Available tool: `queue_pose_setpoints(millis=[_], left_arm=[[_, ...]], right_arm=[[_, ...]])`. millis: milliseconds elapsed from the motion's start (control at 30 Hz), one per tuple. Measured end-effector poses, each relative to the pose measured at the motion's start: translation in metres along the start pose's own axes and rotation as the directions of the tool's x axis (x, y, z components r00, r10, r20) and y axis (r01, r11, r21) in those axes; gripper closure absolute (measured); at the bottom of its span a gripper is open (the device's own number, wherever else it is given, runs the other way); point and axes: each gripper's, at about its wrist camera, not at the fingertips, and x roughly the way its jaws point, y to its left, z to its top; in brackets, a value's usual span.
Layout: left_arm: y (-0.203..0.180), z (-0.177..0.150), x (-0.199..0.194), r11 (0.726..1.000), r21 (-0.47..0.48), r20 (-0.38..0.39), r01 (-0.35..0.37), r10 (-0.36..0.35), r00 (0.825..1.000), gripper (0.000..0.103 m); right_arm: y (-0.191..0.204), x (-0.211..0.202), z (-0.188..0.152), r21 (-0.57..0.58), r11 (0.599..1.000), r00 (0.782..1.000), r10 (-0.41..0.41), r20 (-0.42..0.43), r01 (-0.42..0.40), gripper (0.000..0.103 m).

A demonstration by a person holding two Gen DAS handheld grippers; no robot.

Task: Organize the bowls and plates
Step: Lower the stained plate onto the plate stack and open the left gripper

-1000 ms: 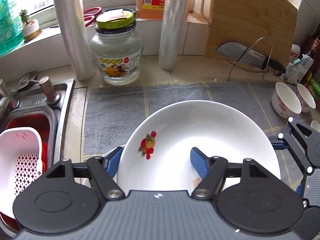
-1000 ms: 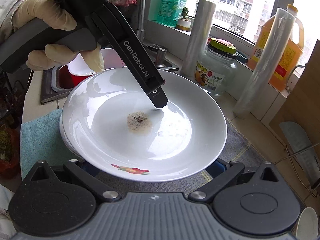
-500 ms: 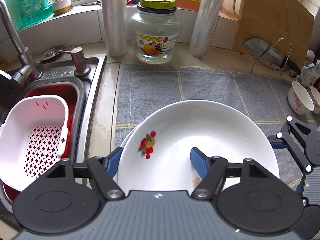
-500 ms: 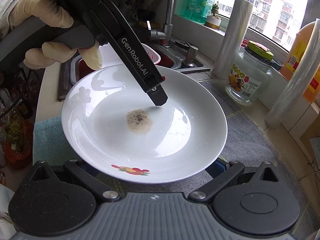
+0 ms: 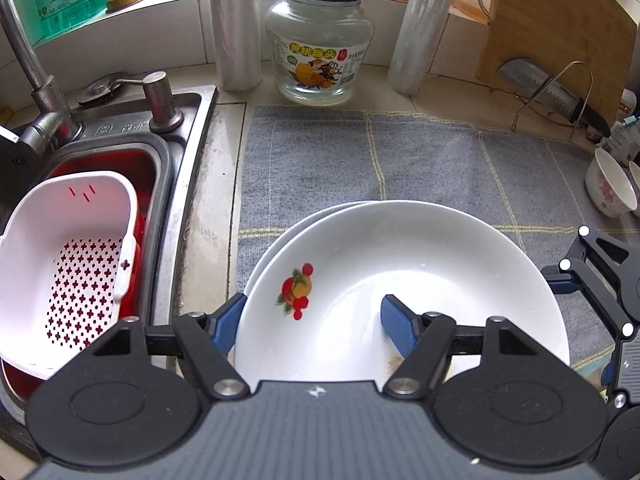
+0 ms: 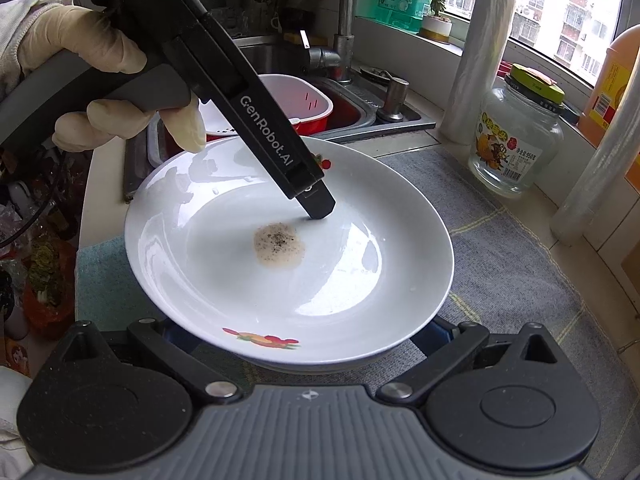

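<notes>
A: Bench (image 5: 208, 184) first. Grey mat (image 5: 420, 160) covers most of it; sink (image 5: 176, 168) with the white colander (image 5: 68, 240) sits to the left. Glass jar (image 5: 320, 52) and two film rolls stand along the back.

B: And the task's things?

A: White plate (image 5: 400, 272), fruit motif on the rim, over the near-left part of the mat. A second rim shows just under its far-left edge, so I judge it sits on, or just above, another plate. Can't tell if they touch. Two small flowered bowls (image 5: 608, 188) lie well apart at the right edge.

B: Grippers?

A: Left hand-held gripper (image 5: 308, 320) straddles the near rim, one blue finger (image 5: 400, 332) inside the dish, the other under the outside. Closed onto the rim as far as I can see. Right hand-held gripper (image 6: 308, 344) has its fingers spread wide, hidden beneath the plate's opposite edge; I can't tell if it bears any weight.

B: Anything in the plate?

A: A brownish speckled residue patch (image 6: 279, 246) at the centre.

B: Step in hand?

A: Stacking, I'd judge: the plate being seated on the one below.

B: Next move?

A: Level the plate, centre it over the lower rim, then loosen the left fingers and withdraw without dragging it. Bowls likely follow.
</notes>
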Motion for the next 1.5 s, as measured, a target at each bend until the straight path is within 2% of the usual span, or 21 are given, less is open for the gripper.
queue_pose_setpoints(millis=[200,233,333,467,633,767,967,1200,1500], left_arm=[[-0.004,0.002,0.001,1.0,0.021,-0.004,-0.014,0.014,1.0,0.031],[-0.005,0.002,0.001,1.0,0.028,-0.003,-0.011,0.011,1.0,0.032],[-0.015,0.004,0.0,0.997,0.048,0.0,0.062,-0.062,0.998,0.032],[-0.032,0.006,0.002,0.992,0.114,0.002,0.048,-0.048,0.999,0.032],[-0.034,0.005,0.006,0.993,0.103,-0.013,0.052,-0.051,0.999,0.032],[-0.036,0.003,0.005,0.993,0.113,-0.01,0.041,-0.04,0.999,0.032],[-0.04,-0.001,0.004,0.992,0.12,0.005,0.03,-0.031,1.0,0.025],[-0.037,-0.003,-0.003,0.996,0.085,0.042,0.029,-0.033,0.999,0.016],[-0.035,-0.009,-0.013,0.999,0.045,0.079,0.012,-0.016,0.997,0.016]], right_arm=[[0.0,0.001,0.001,0.01,1.0,1.0,0.023,-0.017,-0.022,0.0],[0.001,0.0,0.001,0.006,1.0,1.0,0.024,-0.02,-0.024,0.0],[0.003,0.0,0.0,-0.007,1.0,1.0,0.018,-0.021,-0.018,0.0],[-0.001,-0.002,0.0,0.009,1.0,1.0,0.02,-0.017,-0.02,0.0],[0.001,-0.003,-0.008,0.01,1.0,0.999,0.011,-0.037,-0.01,0.0],[0.007,-0.007,-0.009,-0.029,0.999,1.0,-0.013,-0.015,0.012,0.0],[0.006,-0.012,-0.01,-0.044,0.999,1.0,-0.028,-0.007,0.028,0.0],[-0.005,-0.021,-0.014,-0.01,0.998,0.998,-0.062,0.0,0.062,0.0],[-0.013,-0.032,-0.016,0.049,0.992,0.992,-0.12,0.026,0.119,0.0]])
